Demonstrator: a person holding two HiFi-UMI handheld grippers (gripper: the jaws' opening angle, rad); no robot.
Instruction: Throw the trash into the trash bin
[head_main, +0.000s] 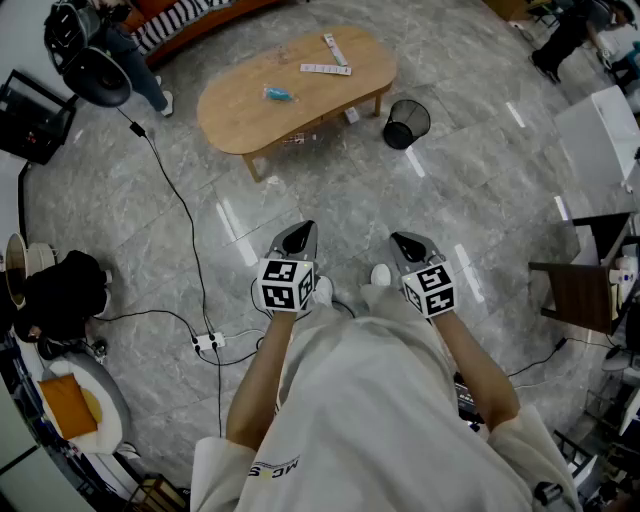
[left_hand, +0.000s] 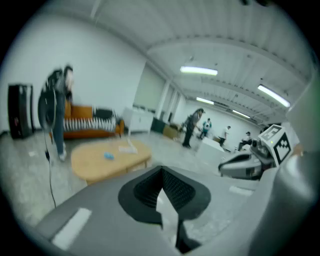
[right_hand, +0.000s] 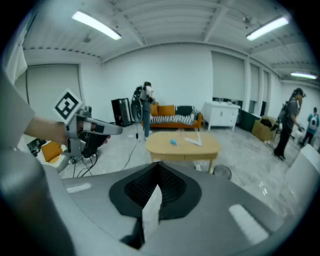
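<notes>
The person stands with both bare forearms (head_main: 262, 375) stretched forward. The left tongs (head_main: 298, 236) and the right tongs (head_main: 410, 245) sit side by side, apart, both tilted downward, each with its jaws closed together on nothing.

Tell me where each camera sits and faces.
Head view: on the person's head, looking steeply down at table and bin; forearms, torso, left hand-held gripper and right hand-held gripper show.
Left gripper view: on the left hand-held gripper, facing the table; its shut jaws and the right one show.
Right gripper view: on the right hand-held gripper, facing table and bin; its shut jaws and the left one show.
All three share the table.
</notes>
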